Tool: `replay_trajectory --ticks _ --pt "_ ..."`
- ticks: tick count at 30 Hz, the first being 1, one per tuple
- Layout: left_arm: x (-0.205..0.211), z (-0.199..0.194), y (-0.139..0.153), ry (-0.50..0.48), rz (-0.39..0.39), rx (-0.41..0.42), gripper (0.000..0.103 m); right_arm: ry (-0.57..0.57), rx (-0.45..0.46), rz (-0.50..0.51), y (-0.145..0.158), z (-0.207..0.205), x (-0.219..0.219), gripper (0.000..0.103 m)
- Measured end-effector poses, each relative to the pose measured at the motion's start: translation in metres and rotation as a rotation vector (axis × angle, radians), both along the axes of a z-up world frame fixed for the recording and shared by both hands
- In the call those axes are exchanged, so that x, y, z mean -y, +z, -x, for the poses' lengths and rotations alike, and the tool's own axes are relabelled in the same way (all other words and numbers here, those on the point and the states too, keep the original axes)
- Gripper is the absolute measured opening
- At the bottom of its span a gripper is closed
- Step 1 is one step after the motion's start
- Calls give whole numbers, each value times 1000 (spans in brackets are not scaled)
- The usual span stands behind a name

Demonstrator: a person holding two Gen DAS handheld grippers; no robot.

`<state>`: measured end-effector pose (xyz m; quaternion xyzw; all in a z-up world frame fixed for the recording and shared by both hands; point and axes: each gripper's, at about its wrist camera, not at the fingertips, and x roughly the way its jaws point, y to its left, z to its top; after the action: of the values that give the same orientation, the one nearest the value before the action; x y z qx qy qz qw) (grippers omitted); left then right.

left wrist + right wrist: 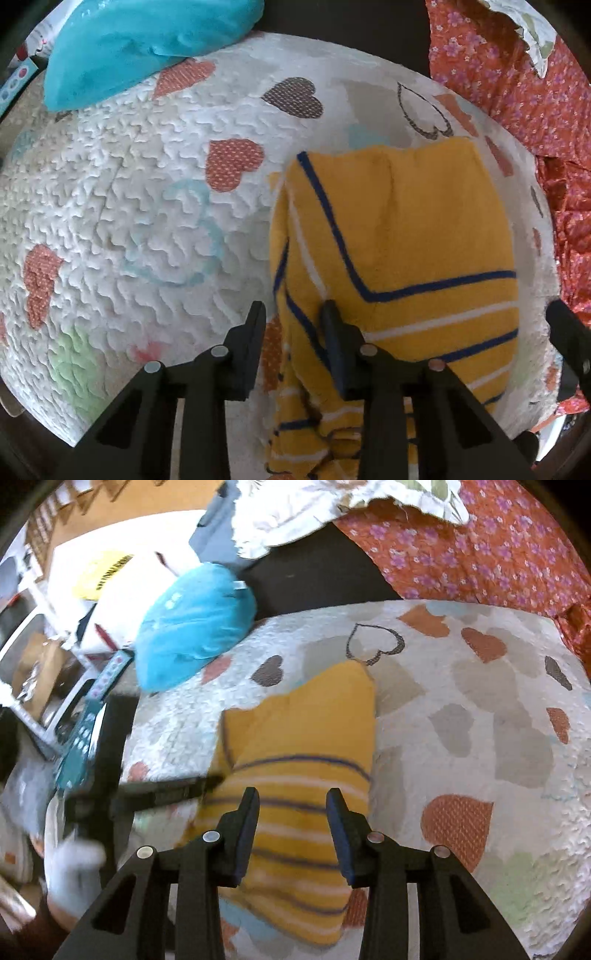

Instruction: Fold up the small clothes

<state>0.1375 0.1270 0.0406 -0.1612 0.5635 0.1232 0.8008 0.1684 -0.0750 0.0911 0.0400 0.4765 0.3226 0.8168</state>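
Garment: yellow garment (406, 236) with navy and white stripes, seen folded, centre-right of frame, on the quilt (129, 192).
Left hand-held gripper (293, 314): released.
Right hand-held gripper (291, 799): released.

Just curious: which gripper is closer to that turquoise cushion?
Probably left. The left gripper is at the yellow garment's cushion-side edge; the right gripper hovers over it.

The white quilted bedspread printed with hearts (122, 192) lies bare to the left of the folded yellow garment with navy and white stripes (406, 229), giving open passage there. A puffy turquoise pillow (140, 48) blocks the far left corner. Crumpled red floral fabric (546, 122) crowds the right edge.
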Motion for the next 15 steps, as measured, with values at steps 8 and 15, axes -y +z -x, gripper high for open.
replay_trajectory --ticks 8,15 --pt "-39 7 -40 82 -36 -142 19 -59 -109 -92 -15 -23 -34 41" --pt "-62 26 7 139 65 12 20 49 -51 -58 -1 34 -3 41"
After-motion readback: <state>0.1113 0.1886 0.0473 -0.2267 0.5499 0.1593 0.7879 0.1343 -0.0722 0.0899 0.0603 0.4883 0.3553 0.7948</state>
